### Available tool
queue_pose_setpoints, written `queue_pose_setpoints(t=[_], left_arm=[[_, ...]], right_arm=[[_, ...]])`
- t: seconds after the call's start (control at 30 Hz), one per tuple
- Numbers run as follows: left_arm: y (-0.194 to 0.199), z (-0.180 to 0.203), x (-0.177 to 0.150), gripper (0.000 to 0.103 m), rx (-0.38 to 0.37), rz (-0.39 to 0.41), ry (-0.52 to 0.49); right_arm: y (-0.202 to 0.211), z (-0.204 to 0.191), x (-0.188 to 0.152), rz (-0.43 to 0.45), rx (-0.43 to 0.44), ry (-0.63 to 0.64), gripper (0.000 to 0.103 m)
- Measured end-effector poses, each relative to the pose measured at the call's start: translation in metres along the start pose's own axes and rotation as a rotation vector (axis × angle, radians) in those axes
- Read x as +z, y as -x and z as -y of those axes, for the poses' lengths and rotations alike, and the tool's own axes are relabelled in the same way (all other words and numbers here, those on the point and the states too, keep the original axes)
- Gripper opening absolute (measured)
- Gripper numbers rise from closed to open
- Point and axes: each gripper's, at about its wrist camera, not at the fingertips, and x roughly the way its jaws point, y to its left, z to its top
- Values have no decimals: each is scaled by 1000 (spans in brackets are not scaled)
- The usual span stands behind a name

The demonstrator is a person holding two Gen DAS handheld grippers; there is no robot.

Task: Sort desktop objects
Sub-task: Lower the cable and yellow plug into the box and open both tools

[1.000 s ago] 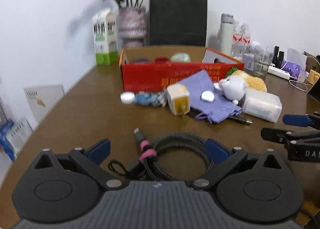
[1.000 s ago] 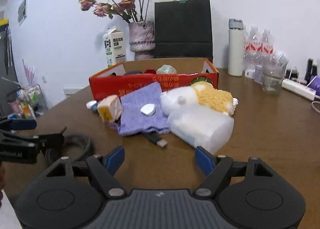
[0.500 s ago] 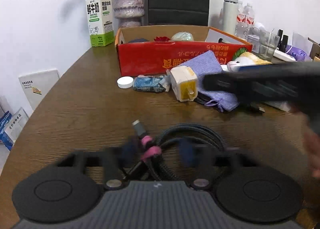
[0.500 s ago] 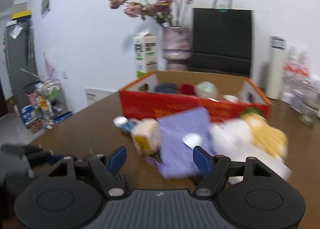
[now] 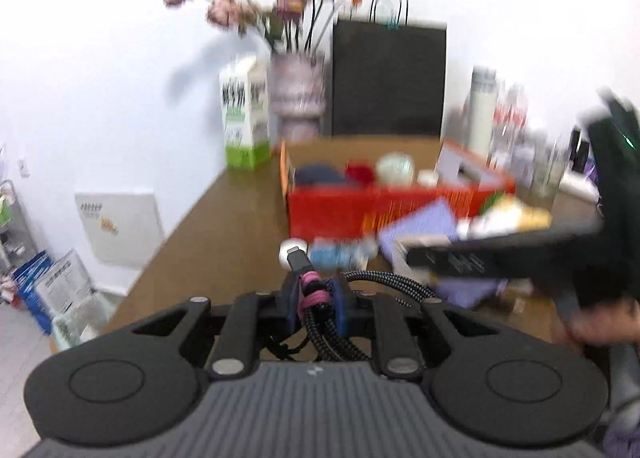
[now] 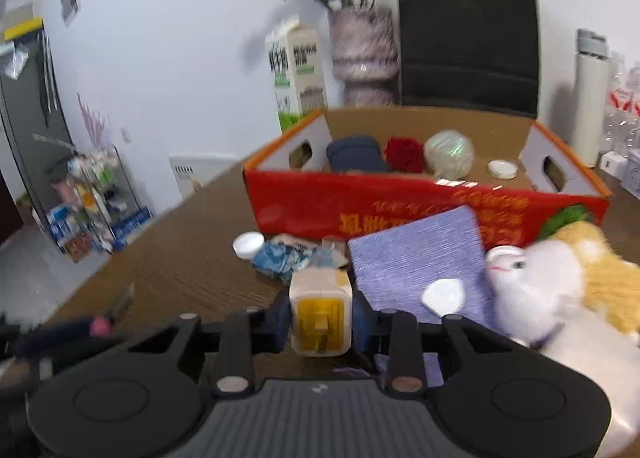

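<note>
Cable (image 5: 316, 298) plug-end forward in left tongs (image 5: 314, 303), coil trailing back

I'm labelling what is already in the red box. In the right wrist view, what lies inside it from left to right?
Dark blue bundle → red fuzzy thing → pale shiny ball → small white round lid, all inside the red box.

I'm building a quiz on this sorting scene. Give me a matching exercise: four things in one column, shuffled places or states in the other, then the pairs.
Things:
1. coiled cable
2. white and yellow charger
3. red pompom
4. white cap

Places:
A. on the table, left of the blue wrapper
B. clamped in the right gripper
C. inside the red box
D. clamped in the left gripper

Pairs: 1-D, 2-B, 3-C, 4-A
</note>
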Motion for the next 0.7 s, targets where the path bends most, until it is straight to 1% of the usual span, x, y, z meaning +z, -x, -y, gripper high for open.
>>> queue_pose_setpoints(t=[0.07, 0.13, 0.2, 0.23, 0.3, 0.37, 0.4, 0.47, 0.53, 0.6, 0.63, 0.67, 0.7], left_arm=[[-4, -3, 21, 18, -26, 39, 14], [-13, -6, 45, 18, -53, 58, 29], [-34, -8, 76, 18, -103, 61, 37], [-46, -6, 89, 18, -113, 48, 42], [-83, 0, 120, 18, -155, -4, 40], [-129, 10, 147, 18, -209, -92, 48], [-155, 17, 158, 18, -221, -143, 49], [-204, 34, 171, 18, -181, -211, 33], [-246, 53, 172, 18, -134, -246, -36], [-285, 64, 161, 19, -98, -323, -90], [-301, 65, 153, 19, -77, -364, -94], [-315, 65, 146, 19, -53, -401, -114], [-324, 65, 140, 19, -40, -420, -137]], right_arm=[[17, 9, 8, 36, -8, -8, 30], [33, 22, 20, 75, -17, -35, 30], [42, 35, 35, 113, -31, -44, 30], [44, 43, 45, 132, -53, -44, 30], [43, 59, 64, 167, -106, -53, 30], [39, 76, 84, 183, -137, -60, 30], [33, 86, 95, 185, -152, -70, 30], [16, 101, 113, 164, -175, -82, 30], [-9, 114, 130, 123, -200, -77, 30], [-35, 123, 137, 74, -211, -83, 30], [-50, 128, 139, 39, -211, -83, 30], [-59, 131, 139, 11, -209, -82, 30], [-72, 135, 138, -23, -206, -78, 30]])
